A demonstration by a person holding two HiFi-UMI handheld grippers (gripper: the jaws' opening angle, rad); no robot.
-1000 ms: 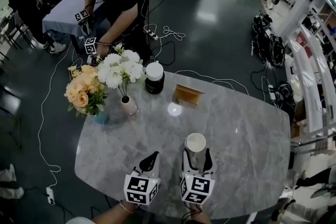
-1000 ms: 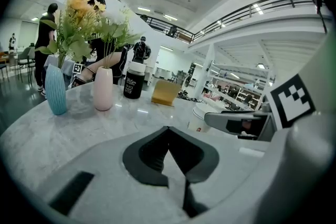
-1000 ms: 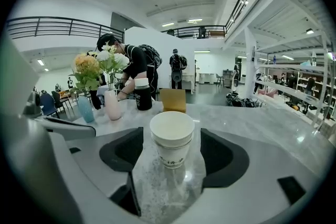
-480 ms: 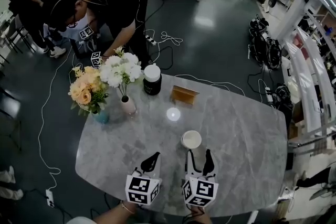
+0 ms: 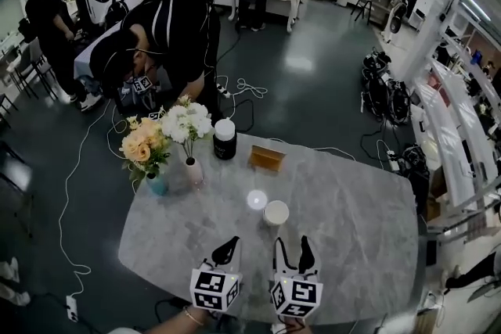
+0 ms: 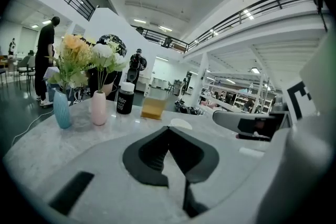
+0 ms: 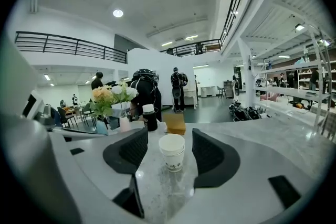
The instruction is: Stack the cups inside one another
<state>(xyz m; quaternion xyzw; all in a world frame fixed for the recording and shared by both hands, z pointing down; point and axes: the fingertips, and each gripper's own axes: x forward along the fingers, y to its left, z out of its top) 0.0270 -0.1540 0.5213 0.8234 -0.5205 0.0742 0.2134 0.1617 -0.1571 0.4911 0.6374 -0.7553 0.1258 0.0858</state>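
Note:
A short stack of white paper cups (image 5: pixel 275 213) stands upright on the grey marble table (image 5: pixel 368 215), one nested inside another. In the right gripper view the stack (image 7: pixel 172 151) sits between the two black pads without touching either. My right gripper (image 5: pixel 291 246) is open just behind the stack, near the front edge. Beside it, to the left, my left gripper (image 5: pixel 227 249) is shut on nothing, its fingertips (image 6: pixel 168 131) meeting in a point over bare tabletop.
At the table's far left stand a blue vase (image 5: pixel 156 184) and a pink vase (image 5: pixel 193 170) with flowers, then a black jar with a white lid (image 5: pixel 225 139) and a brown box (image 5: pixel 266 158). A person (image 5: pixel 168 35) bends over behind the table. Cables lie on the floor.
My right gripper was shut on the cup stack one second ago; it has opened and drawn back towards me, leaving the stack standing. The left gripper stayed shut in place.

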